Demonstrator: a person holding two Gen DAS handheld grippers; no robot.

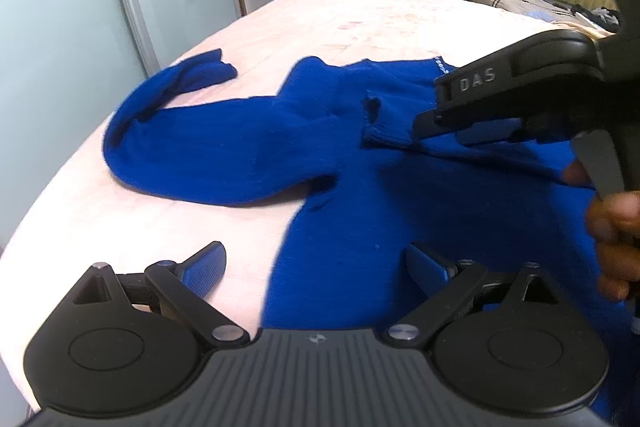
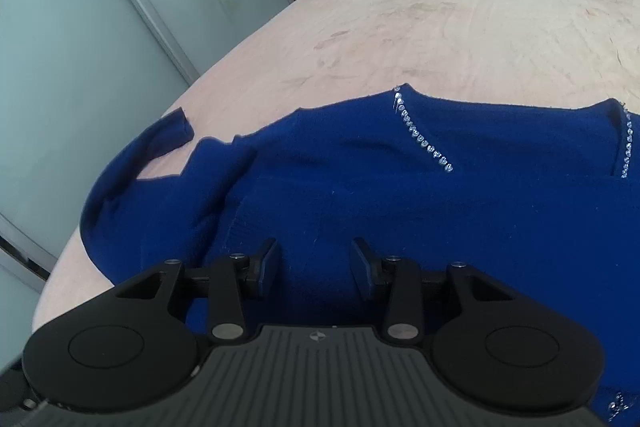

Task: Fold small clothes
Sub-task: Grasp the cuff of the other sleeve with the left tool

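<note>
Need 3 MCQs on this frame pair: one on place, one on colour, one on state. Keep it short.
1. Where does the sweater lie?
A. on a pale pink bed cover
B. on a wooden floor
C. in a basket

2. What colour is the sweater?
A. red
B. blue
C. grey

3. How do the left gripper jaws stand?
A. clamped on a sleeve
B. shut with nothing between
C. wide apart, gripping nothing

Answers:
1 A: the bed cover spreads out under and beyond the garment.
2 B: it is deep blue in both views, with rows of clear beads.
3 C: both pads stand far apart above the cloth.
</note>
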